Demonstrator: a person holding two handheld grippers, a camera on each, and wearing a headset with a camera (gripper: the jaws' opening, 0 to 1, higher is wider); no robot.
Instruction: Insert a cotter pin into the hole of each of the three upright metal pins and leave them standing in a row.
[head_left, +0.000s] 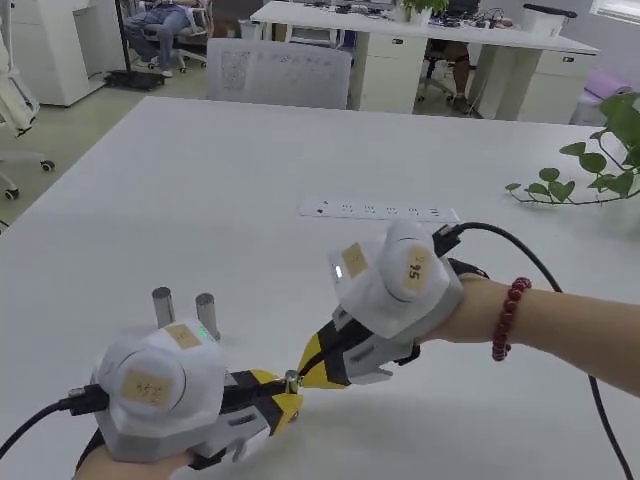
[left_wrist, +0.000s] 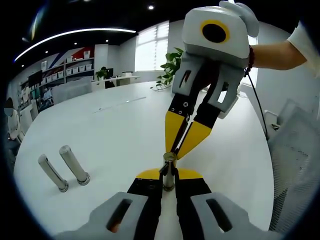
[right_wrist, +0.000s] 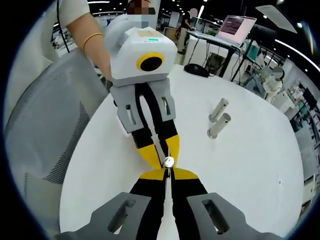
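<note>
Our left tool (left_wrist: 169, 178) clamps a metal pin (left_wrist: 169, 164), our right tool (left_wrist: 180, 150) is pinched shut at its top; misaligned, we could knock it loose.

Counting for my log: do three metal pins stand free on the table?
No, two pins stand free there; the third sits clamped in the left tongs.
</note>
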